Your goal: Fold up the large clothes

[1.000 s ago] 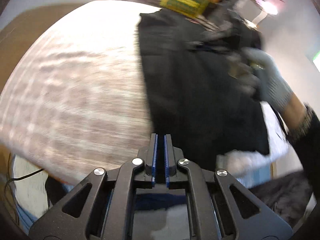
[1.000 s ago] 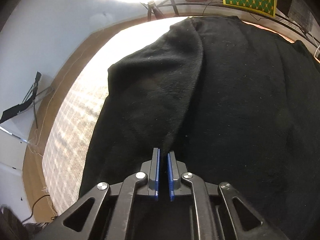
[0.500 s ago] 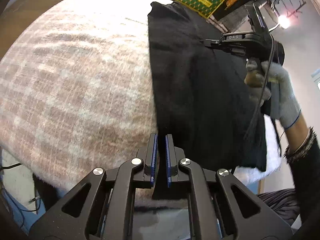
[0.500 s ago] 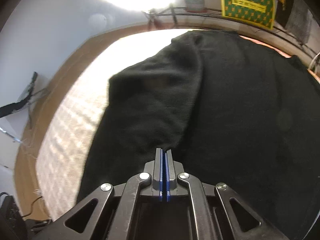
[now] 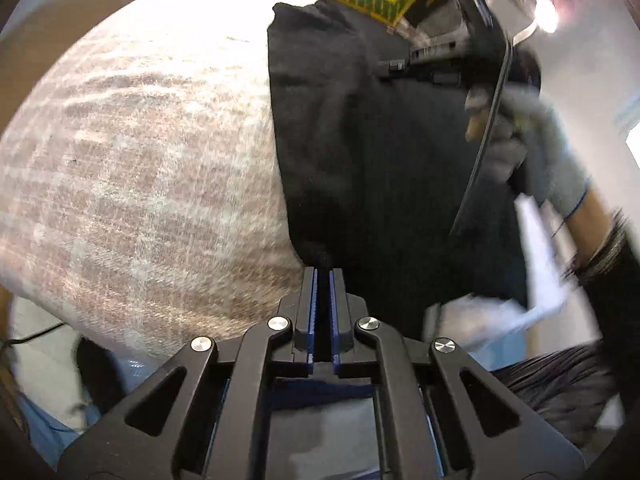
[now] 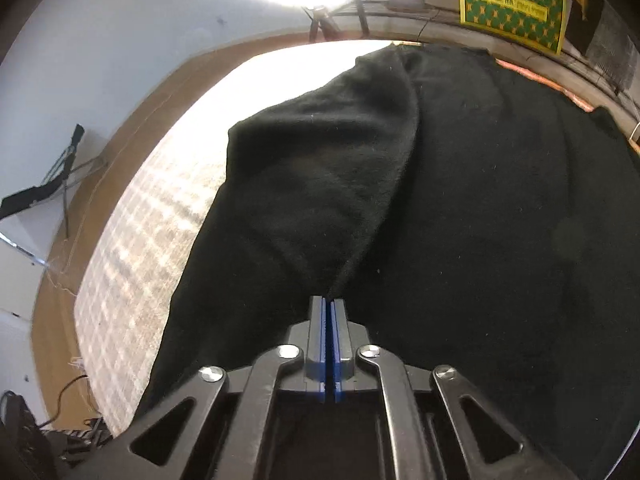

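A black garment (image 6: pixel 460 208) is spread over the right part of a plaid-covered surface (image 5: pixel 140 168), its left edge folded inward. The right gripper (image 6: pixel 329 308) is clenched on a pinched ridge of that fold. The left gripper (image 5: pixel 322 276) is closing at the garment's near-left corner; whether cloth is caught cannot be told.
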`<state>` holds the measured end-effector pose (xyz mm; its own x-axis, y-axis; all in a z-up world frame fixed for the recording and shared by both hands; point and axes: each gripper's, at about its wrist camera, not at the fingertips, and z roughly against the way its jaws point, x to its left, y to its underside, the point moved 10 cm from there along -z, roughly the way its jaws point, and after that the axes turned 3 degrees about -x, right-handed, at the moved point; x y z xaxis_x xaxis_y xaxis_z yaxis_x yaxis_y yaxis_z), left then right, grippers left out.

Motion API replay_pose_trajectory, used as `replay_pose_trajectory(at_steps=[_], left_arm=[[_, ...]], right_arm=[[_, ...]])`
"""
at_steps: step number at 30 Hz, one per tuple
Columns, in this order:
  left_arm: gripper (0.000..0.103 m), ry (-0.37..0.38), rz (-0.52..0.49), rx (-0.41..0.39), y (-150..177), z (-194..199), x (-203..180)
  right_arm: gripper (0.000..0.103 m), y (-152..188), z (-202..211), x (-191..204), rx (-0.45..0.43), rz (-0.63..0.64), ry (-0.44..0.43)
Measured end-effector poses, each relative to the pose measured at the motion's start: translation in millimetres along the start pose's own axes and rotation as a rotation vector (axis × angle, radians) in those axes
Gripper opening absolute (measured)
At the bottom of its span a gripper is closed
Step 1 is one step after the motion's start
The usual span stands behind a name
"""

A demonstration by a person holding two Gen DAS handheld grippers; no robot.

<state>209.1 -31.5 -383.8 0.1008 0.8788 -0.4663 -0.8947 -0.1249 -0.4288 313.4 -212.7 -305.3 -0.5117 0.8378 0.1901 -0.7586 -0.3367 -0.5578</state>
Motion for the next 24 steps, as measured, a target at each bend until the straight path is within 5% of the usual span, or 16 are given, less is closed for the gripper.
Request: replay_pose_trajectory(at_steps=[5,11,13,17,21,24], left_arm=[[0.003,0.063,0.051,-0.066,-31,18,-6],[0.003,-0.009,0.065,-0.001,-25,-11,8],[0.003,-0.082,0.054,0.016,-21,-17,18],[0.003,-0.195,-0.004,-0.055,-30,-1,25],[0.003,-0.189,-0.132,-0.111,-35,9,-6],[0.003,-0.149,-0.223,-0.064,-31,-14,-37]], right_arm=[[0.0,-29,33,0,-0.099,-0.057,-0.039],[0.006,-27,17,-15,-0.079,-0.094,-0.003],[0.046,-24,9,-22,-0.061,-0.12,-0.009],[0.046,-25,17,-32,-0.084,-0.121,-0.034],[0.046,-23,31,-40,-0.106,-0.16,-0.09],[0.046,-17,33,-43,-0.095,-0.182,-0.133]])
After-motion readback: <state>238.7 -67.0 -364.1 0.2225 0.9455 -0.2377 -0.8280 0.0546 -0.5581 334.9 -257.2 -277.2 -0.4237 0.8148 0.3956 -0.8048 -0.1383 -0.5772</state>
